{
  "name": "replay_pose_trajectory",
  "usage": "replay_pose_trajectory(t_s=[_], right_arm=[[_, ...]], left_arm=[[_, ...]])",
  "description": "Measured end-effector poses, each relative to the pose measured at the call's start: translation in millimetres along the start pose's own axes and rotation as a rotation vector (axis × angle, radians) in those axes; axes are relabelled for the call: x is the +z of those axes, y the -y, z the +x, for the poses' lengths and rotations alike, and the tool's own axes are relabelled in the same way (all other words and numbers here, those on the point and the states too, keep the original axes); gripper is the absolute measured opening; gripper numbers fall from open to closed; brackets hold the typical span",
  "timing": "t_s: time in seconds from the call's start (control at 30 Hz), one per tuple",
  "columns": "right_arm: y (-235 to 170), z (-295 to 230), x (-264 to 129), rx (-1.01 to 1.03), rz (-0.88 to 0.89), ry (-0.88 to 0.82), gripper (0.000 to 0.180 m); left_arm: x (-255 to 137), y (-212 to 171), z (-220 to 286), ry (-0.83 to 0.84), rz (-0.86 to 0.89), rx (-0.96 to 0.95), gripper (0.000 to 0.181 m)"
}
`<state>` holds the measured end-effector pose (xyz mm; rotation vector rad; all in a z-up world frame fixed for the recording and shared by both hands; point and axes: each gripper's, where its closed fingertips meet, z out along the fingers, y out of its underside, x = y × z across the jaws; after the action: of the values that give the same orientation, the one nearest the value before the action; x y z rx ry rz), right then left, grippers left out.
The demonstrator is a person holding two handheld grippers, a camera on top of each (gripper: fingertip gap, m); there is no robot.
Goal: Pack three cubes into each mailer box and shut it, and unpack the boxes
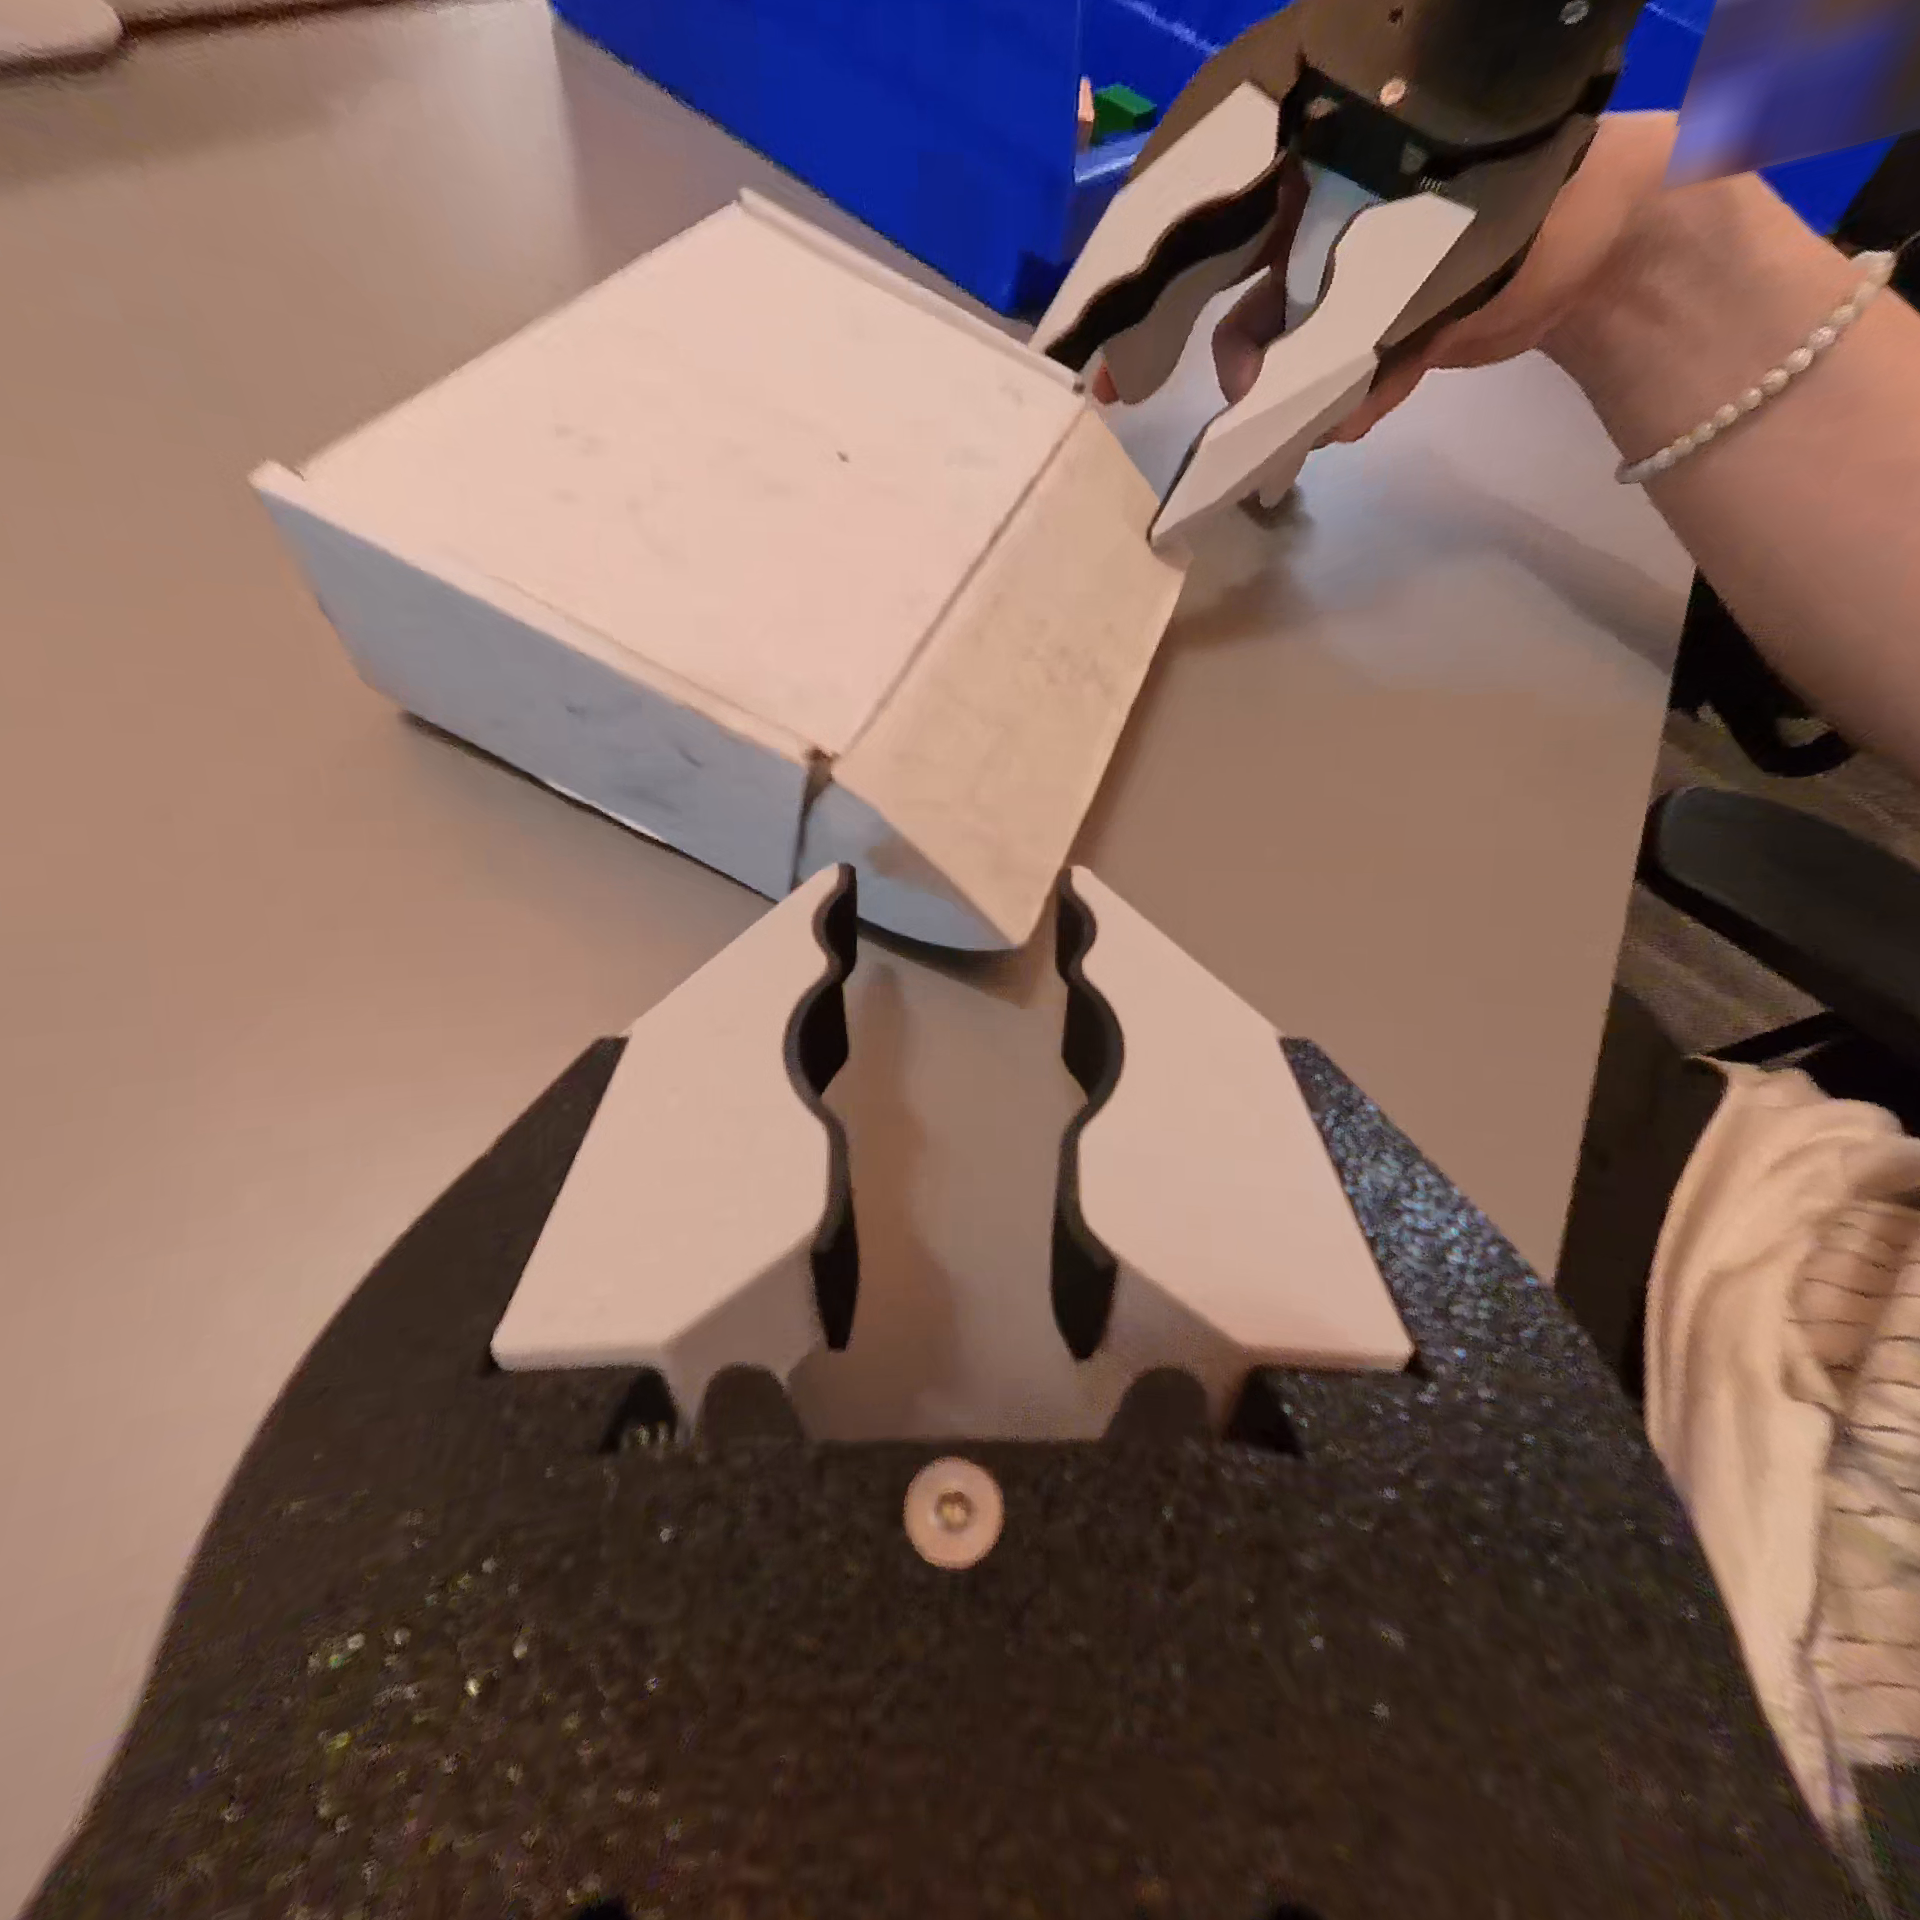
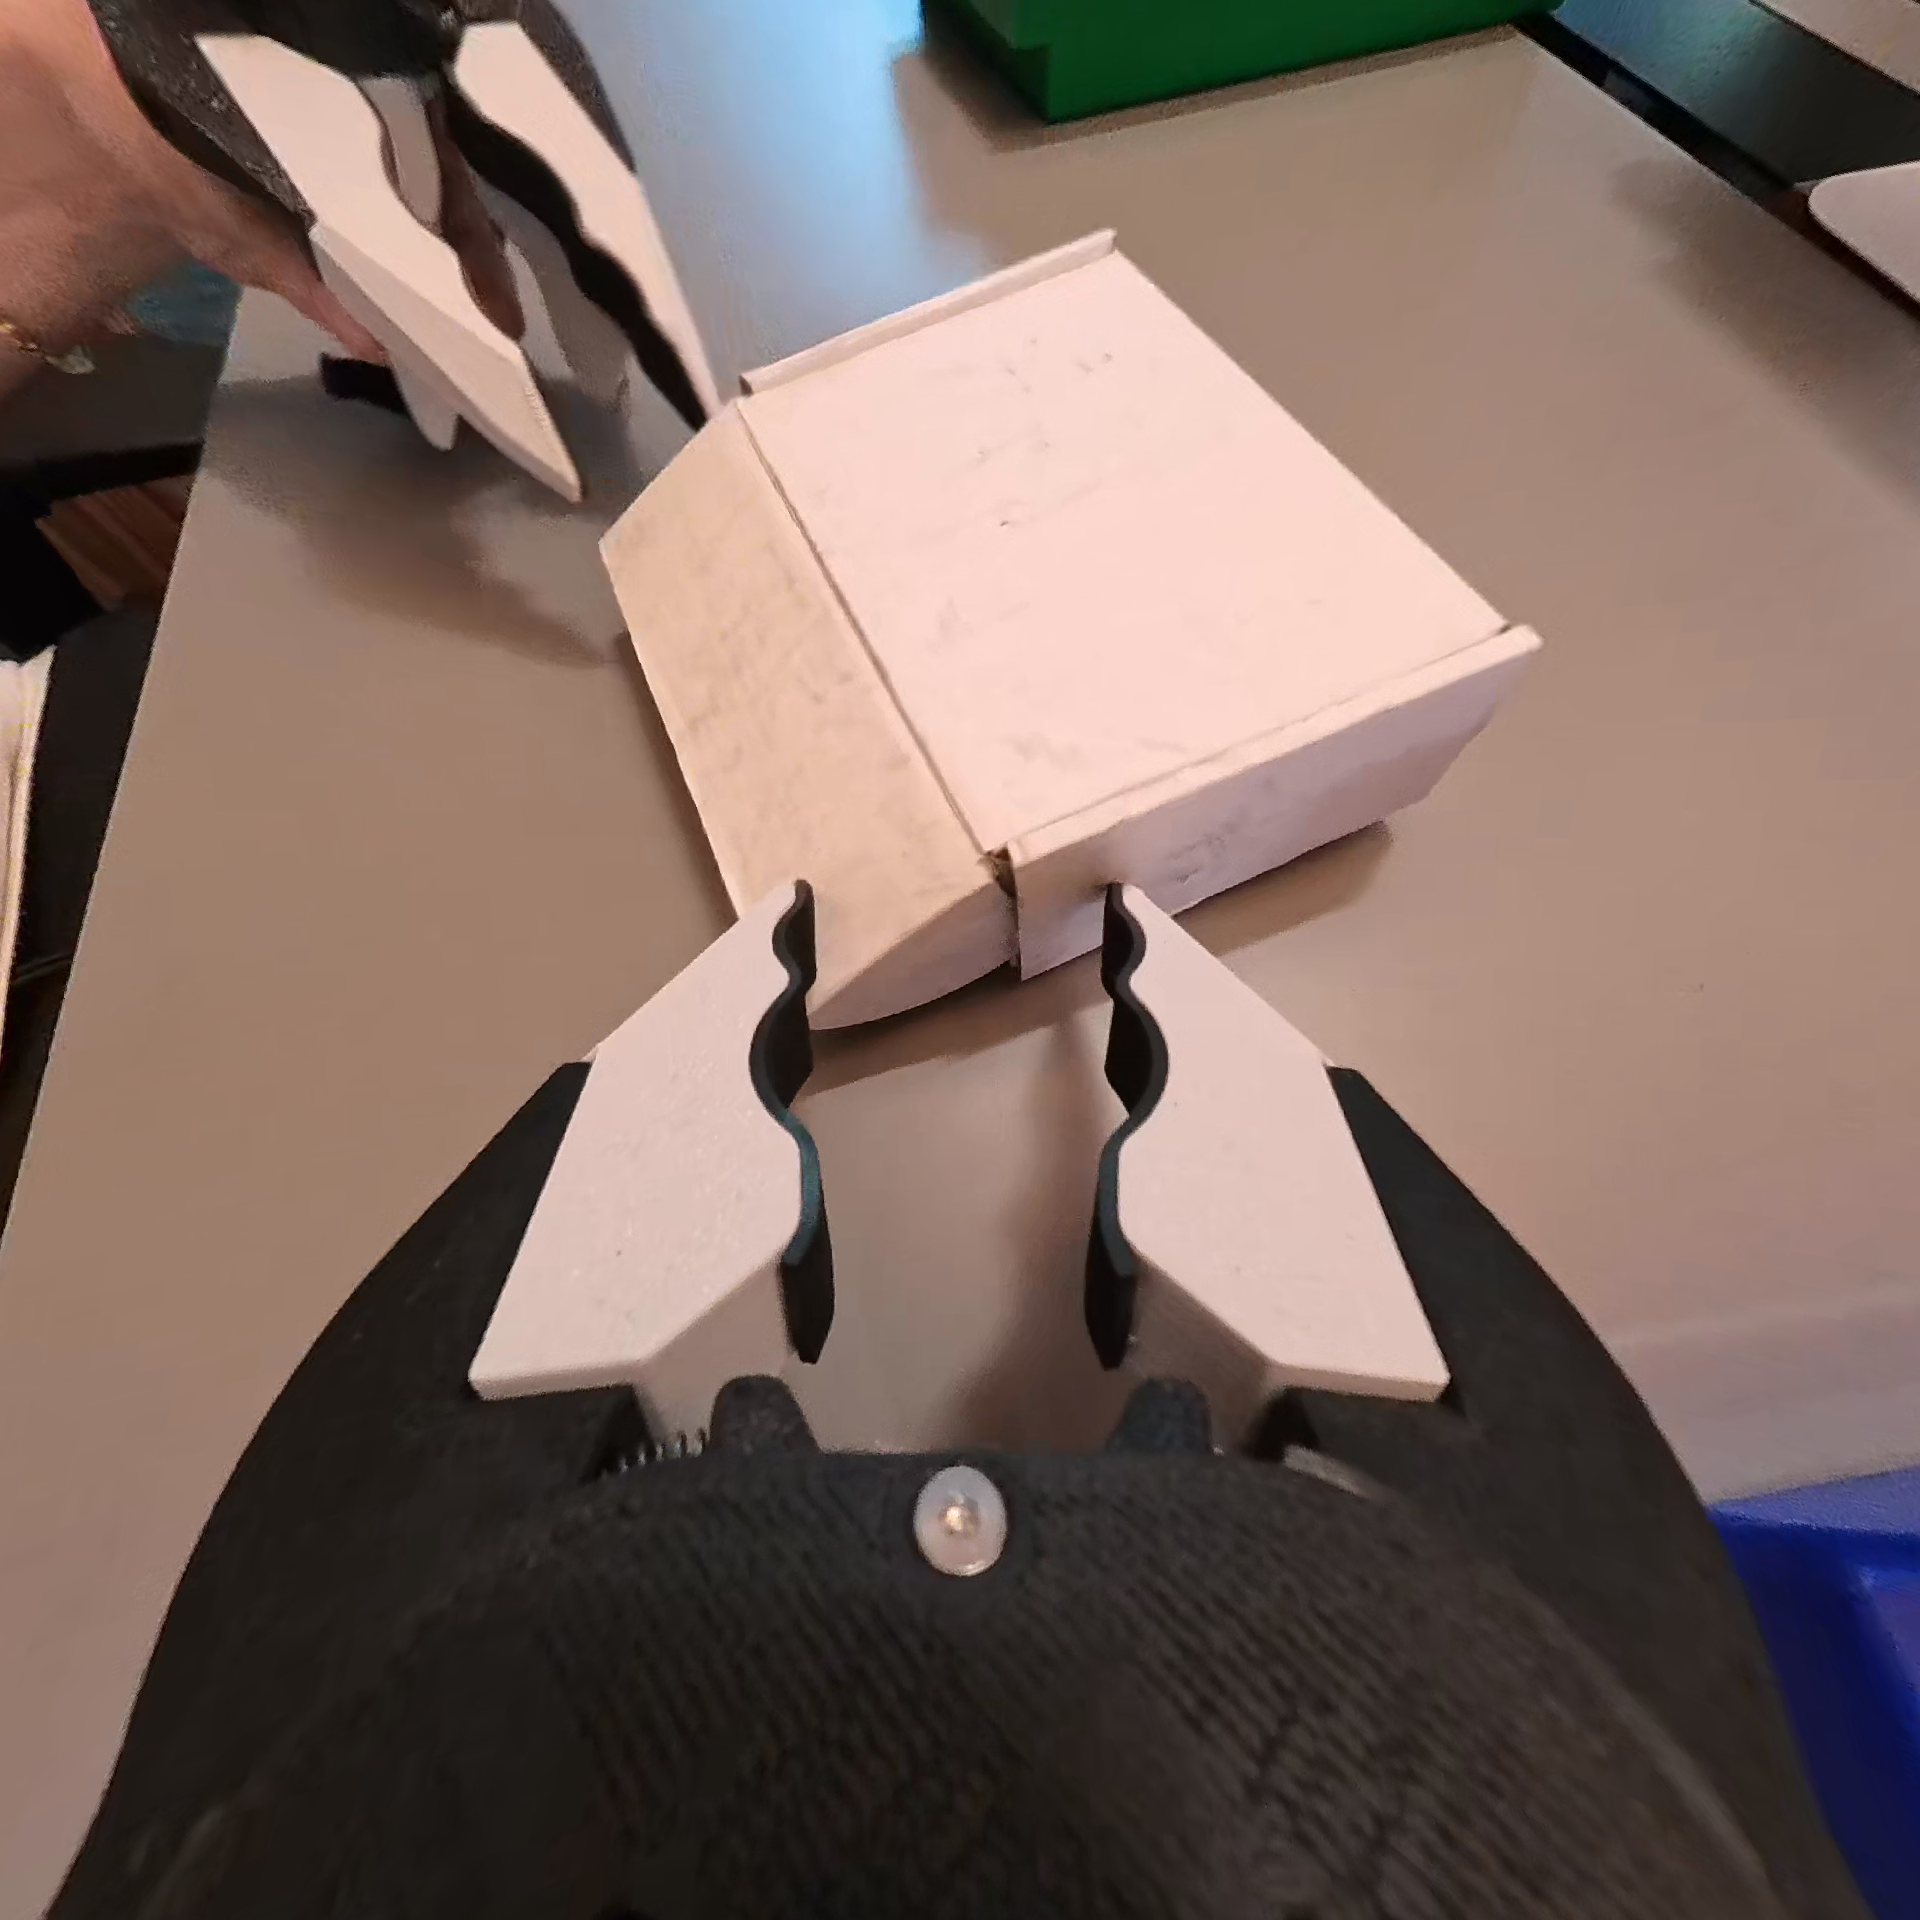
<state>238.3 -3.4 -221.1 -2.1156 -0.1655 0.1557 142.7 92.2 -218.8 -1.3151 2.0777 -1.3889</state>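
- We had the box (image 1: 727, 551) lying on the table (image 1: 208, 935) with its lid down; its front flap (image 1: 997, 727) splayed out untucked, toward the table edge.
- Our left gripper (image 1: 956, 904) gaped empty, the flap's corner at 12 o'clock, just beside its tips.
- Our right gripper (image 2: 961, 914) was also spread and empty, at the flap's other corner, so the flap's long edge ran from one gripper to the other.
- The box was scuffed white cardboard with creased folds; the grippers' fingers (image 2: 665, 1174) were matte white wedges with wavy black pads.
- A blue bin (image 1: 883, 125) stood at 12 o'clock beyond the box.
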Motion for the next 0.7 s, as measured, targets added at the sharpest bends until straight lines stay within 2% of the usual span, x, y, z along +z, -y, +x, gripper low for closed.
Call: replay_pose_trajectory(t_s=[0.17,0.3,0.4,0.5,0.6,0.7], right_arm=[[2.2,-0.5,3.1,0.038,-0.018,0.023,0.054],[1.7,1.0,3.2,0.047,-0.044,0.008,0.055],[1.3,0.9,2.6,0.048,-0.057,0.009,0.055],[0.8,-1.6,2.7,0.008,-0.071,0.011,0.055],[1.7,4.6,-1.7,-0.023,-0.071,-0.044,0.062],[1.6,0.9,-5.9,0.006,-0.05,-0.002,0.063]], left_arm=[[10.5,-3.3,-4.4,0.054,-0.014,-0.09,0.043],[11.2,-3.6,-3.9,0.05,-0.026,-0.115,0.032],[10.6,-2.9,-6.7,0.042,-0.028,-0.145,0.032],[8.7,-3.1,-9.9,0.064,-0.033,-0.124,0.045],[1.6,-1.4,-14.2,0.095,-0.033,-0.058,0.056],[-1.1,2.9,-17.5,0.07,-0.019,0.035,0.068]])
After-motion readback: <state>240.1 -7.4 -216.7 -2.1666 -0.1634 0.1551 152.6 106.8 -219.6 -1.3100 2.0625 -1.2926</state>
